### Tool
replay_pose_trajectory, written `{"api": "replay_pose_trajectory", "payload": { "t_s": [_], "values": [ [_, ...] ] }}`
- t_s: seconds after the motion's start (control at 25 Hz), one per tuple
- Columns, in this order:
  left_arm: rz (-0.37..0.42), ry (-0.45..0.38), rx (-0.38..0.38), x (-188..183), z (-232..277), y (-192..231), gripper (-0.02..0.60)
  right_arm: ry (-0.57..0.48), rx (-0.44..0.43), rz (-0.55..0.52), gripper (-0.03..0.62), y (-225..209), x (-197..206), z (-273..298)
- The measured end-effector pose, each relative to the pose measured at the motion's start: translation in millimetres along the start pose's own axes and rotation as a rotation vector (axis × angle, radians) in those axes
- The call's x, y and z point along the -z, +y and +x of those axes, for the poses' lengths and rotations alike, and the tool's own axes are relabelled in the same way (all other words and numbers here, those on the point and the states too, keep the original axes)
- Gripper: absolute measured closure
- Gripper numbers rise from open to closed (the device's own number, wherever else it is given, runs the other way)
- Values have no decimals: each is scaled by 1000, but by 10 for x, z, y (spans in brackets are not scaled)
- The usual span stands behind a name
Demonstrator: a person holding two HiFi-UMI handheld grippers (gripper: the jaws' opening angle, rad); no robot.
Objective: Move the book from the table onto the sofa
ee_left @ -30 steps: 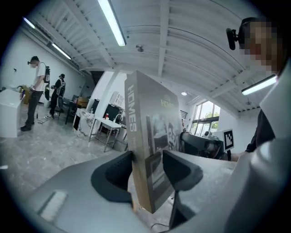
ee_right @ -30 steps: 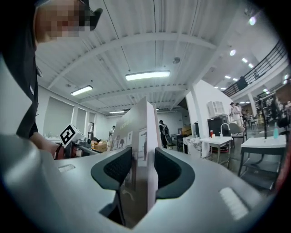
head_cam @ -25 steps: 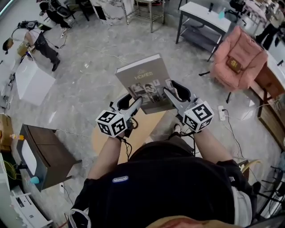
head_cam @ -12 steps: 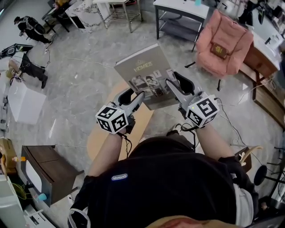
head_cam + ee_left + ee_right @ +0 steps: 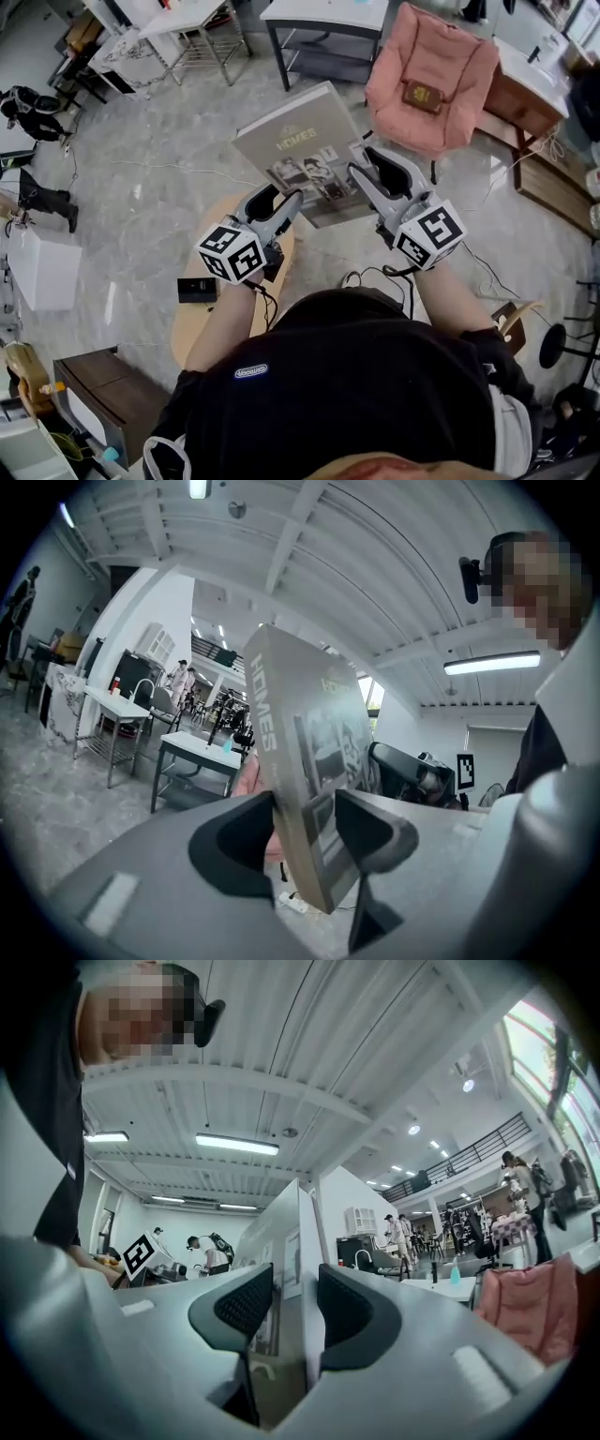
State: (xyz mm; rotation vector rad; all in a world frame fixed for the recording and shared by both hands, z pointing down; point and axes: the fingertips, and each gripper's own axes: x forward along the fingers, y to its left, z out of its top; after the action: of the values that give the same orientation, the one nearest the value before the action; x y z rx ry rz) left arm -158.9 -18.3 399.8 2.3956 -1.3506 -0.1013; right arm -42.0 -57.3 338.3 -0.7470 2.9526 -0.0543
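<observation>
A grey hardcover book [image 5: 298, 148] with photos on its cover is held up in the air, flat and tilted, by both grippers. My left gripper [image 5: 275, 202] is shut on its near left edge, and my right gripper [image 5: 373, 174] is shut on its near right edge. In the left gripper view the book [image 5: 298, 761] stands edge-on between the jaws of the left gripper [image 5: 305, 829]. The right gripper view shows the book [image 5: 289, 1241] clamped by the right gripper [image 5: 295, 1309]. The pink sofa chair [image 5: 431, 77] stands just beyond the book, to the upper right.
A round wooden table [image 5: 199, 323] with a small black item [image 5: 197, 289] lies below my left arm. Beyond are a grey table [image 5: 323, 17], a white metal-legged table [image 5: 178, 21] and a wooden desk [image 5: 527, 94]. A dark cabinet [image 5: 98, 394] sits at lower left. Cables cross the floor.
The view has swung across the room. Both grippers and the book have travelled away from the round table toward the pink sofa chair, which now lies just beyond the book. Both grips are unchanged.
</observation>
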Motion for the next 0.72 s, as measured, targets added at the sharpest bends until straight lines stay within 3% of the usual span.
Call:
{"api": "replay_pose_trajectory", "payload": {
  "t_s": [0.12,0.28,0.52,0.72],
  "values": [
    [3,16,49,-12,111,7,368,-7,55,-5,418,-61,-10,-42],
    [25,48,139,-183,887,-263,371,-21,139,-20,418,-756,-217,-361],
    [68,132,340,6,1870,-751,373,-54,363,-27,419,-1430,-177,-1135],
    [51,178,450,-8,2401,-965,373,-30,487,-19,421,-1797,-223,-1436]
  ]
}}
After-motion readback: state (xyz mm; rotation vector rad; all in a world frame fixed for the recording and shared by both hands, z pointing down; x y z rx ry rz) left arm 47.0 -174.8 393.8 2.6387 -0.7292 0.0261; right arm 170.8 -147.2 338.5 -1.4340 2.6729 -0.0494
